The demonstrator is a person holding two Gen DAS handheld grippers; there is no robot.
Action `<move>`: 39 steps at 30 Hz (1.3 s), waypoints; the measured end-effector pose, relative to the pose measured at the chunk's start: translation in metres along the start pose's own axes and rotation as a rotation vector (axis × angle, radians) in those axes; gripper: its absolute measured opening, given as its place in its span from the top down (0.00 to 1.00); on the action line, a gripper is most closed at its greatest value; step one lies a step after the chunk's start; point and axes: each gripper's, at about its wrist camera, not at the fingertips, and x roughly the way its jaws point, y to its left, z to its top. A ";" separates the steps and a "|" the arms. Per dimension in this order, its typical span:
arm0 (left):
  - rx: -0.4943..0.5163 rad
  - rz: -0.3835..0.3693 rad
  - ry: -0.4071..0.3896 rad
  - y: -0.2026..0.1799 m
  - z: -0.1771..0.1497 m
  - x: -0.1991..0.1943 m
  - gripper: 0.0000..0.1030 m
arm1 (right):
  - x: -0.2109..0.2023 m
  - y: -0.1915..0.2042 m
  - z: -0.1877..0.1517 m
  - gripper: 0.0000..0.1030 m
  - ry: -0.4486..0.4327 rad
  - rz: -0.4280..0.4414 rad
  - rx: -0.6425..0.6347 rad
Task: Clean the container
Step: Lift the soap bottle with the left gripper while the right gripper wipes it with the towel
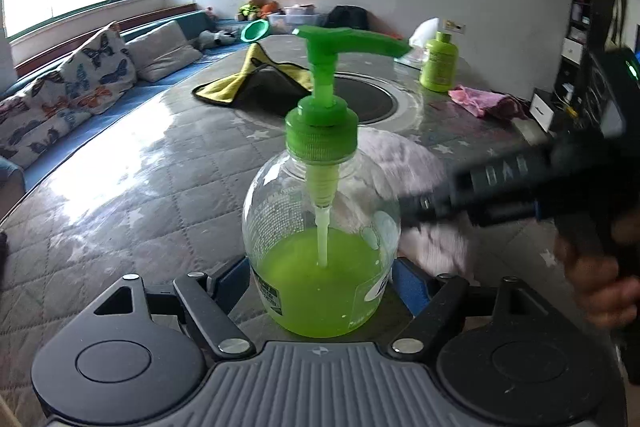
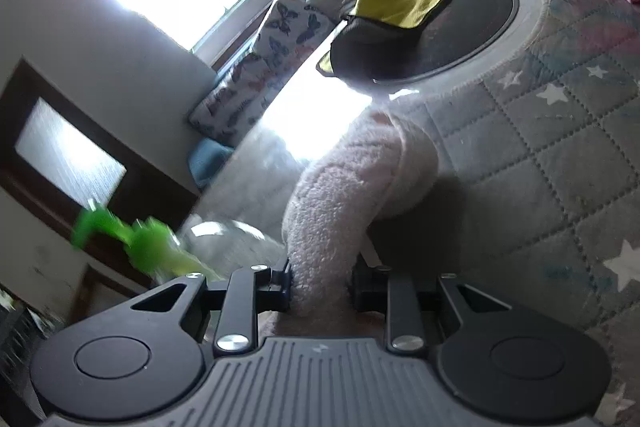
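Note:
A clear pump bottle (image 1: 320,227) with a green pump head and green liquid in its lower part stands upright on the quilted table cover. My left gripper (image 1: 324,279) is shut on its lower body, a blue pad on each side. In the right wrist view the bottle (image 2: 152,247) is a blur at the lower left. My right gripper (image 2: 320,287) is shut on a fluffy pale pink cloth (image 2: 340,203). In the left wrist view that cloth (image 1: 432,247) lies against the bottle's right side, with the blurred right gripper (image 1: 420,207) behind it.
A yellow-and-grey cloth (image 1: 256,79) lies at the rim of a round dark inset (image 1: 368,99) in the table. A green capless bottle (image 1: 439,61) and a pink rag (image 1: 484,101) sit at the far right. Sofa cushions (image 1: 100,67) line the left. A person's hand (image 1: 600,287) holds the right gripper.

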 end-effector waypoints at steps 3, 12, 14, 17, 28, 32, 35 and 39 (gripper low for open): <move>-0.047 -0.004 -0.020 0.002 0.002 -0.007 0.16 | -0.002 0.007 -0.010 0.75 0.011 -0.022 -0.060; -0.073 0.022 -0.036 0.001 0.013 -0.001 0.17 | -0.033 0.025 -0.039 0.75 0.022 -0.100 -0.183; -0.057 0.021 -0.041 0.000 0.012 -0.002 0.17 | -0.044 0.023 -0.044 0.75 0.013 -0.111 -0.170; -0.023 0.005 -0.048 -0.002 0.009 -0.004 0.18 | -0.059 0.018 -0.045 0.75 -0.012 -0.127 -0.137; 0.131 -0.142 -0.054 -0.014 -0.007 -0.021 0.17 | -0.089 0.030 -0.011 0.76 -0.143 -0.005 -0.085; 0.141 -0.127 -0.060 -0.014 -0.009 -0.020 0.17 | -0.084 0.039 0.003 0.76 -0.149 0.138 -0.050; 0.141 -0.121 -0.059 -0.015 -0.012 -0.020 0.14 | -0.066 0.036 0.008 0.76 -0.119 0.178 -0.018; 0.150 -0.101 -0.055 -0.017 -0.018 -0.019 0.13 | -0.045 0.023 0.003 0.76 -0.082 0.150 0.018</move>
